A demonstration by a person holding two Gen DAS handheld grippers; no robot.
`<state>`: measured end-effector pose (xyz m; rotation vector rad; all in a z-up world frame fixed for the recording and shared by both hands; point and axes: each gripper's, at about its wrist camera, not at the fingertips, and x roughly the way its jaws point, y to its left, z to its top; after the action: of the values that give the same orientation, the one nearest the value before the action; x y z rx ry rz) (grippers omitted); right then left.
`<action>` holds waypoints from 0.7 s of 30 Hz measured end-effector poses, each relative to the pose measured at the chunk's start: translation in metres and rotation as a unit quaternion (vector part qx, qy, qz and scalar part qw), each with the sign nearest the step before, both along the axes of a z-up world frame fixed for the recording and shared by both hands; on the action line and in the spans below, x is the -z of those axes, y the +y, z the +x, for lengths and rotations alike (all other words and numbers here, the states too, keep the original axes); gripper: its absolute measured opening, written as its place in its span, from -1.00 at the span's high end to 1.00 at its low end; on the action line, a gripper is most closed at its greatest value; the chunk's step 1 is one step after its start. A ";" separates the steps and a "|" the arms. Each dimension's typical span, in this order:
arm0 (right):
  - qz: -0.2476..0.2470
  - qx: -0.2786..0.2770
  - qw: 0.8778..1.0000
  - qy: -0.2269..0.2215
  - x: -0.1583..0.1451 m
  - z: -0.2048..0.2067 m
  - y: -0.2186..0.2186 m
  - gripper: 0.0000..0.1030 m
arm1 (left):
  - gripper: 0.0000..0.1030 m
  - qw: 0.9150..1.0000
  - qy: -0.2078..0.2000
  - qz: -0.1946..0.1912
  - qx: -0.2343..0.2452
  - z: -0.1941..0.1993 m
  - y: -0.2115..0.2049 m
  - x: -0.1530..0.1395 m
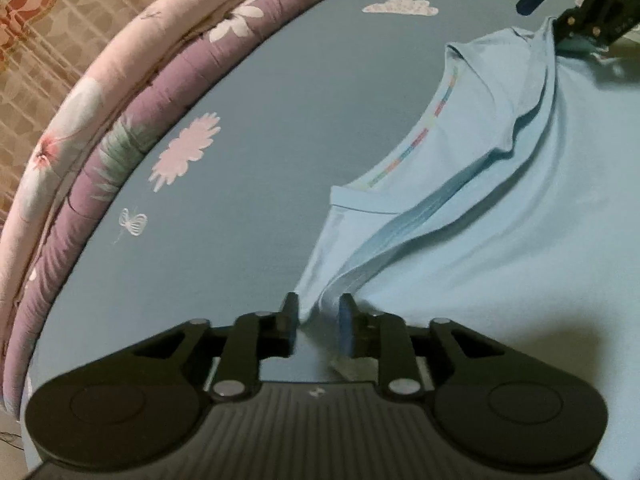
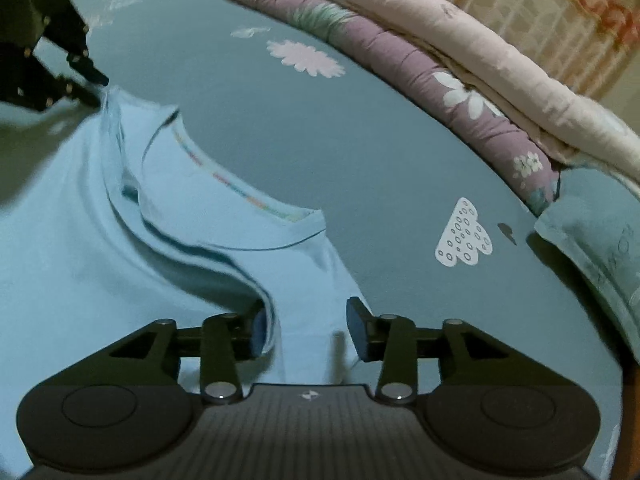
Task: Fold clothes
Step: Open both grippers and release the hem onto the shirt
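T-shirt (image 1: 500, 216) spread on bed (image 1: 260, 184), neckline up, a ridge bunched below collar; left claw (image 1: 319, 312) nearly closed, pinching one shoulder, right claw (image 2: 308, 328) apart around the other; no finished fold visible, folding apparently remaining.

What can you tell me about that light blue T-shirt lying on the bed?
The light blue cotton-looking T-shirt lies spread on the teal flower-printed bedsheet, collar end wrinkled. Its round neckline carries a rainbow-striped inner tape. The left gripper pinches one shoulder edge; the right gripper, fingers apart, straddles the other.
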<state>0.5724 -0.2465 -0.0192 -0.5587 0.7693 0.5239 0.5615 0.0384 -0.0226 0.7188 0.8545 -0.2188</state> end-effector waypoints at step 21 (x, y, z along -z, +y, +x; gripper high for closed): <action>0.144 0.077 0.983 0.085 -0.026 0.055 -0.038 -0.20 | 0.25 0.984 0.059 -0.168 0.027 -0.019 -0.024 -0.017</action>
<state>0.6276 -0.2846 0.0065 -0.1856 0.8727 0.5330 0.5422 0.0148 -0.0053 0.4159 0.8839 -0.4453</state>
